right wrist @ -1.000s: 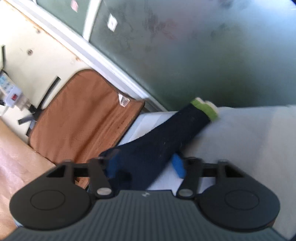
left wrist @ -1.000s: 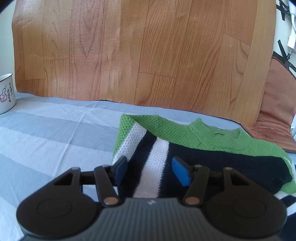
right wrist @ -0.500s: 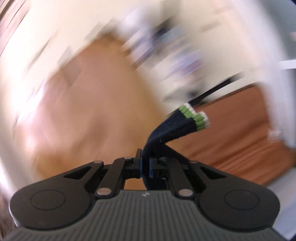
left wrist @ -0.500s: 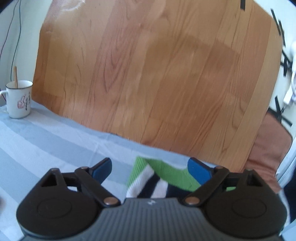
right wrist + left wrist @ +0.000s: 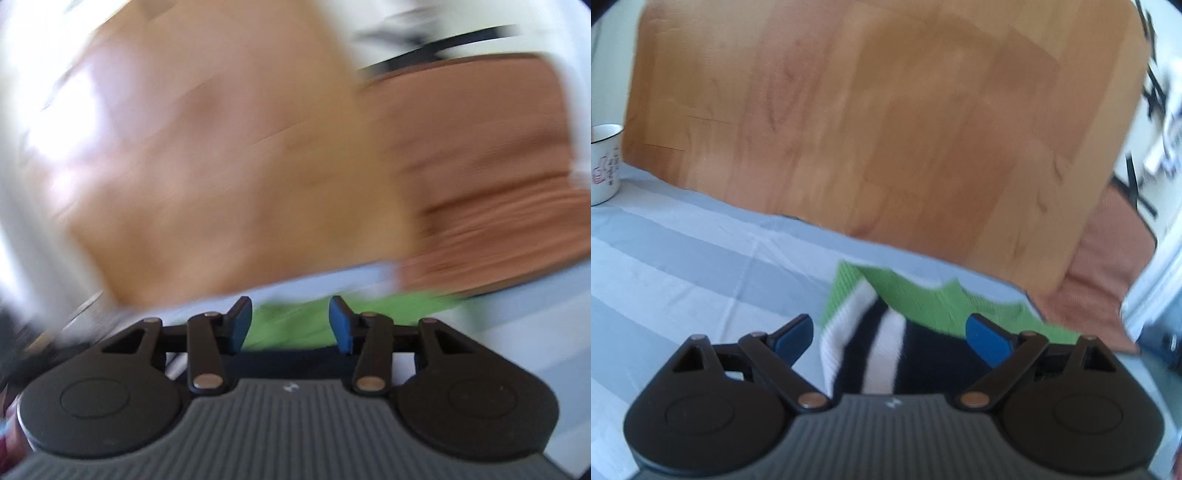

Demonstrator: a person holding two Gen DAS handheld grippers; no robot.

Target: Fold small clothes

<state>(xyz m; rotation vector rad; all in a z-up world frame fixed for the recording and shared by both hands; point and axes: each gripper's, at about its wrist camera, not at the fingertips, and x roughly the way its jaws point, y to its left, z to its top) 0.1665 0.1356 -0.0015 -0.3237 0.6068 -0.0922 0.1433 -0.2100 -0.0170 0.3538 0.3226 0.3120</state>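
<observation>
The left claw stood wide above the striped sweater, gripping nothing. The right claw, jaws just opening, held nothing over the sweater's green knit.

A wood-grain panel stands behind the grey-striped cloth, a brown cushion at its right.
</observation>
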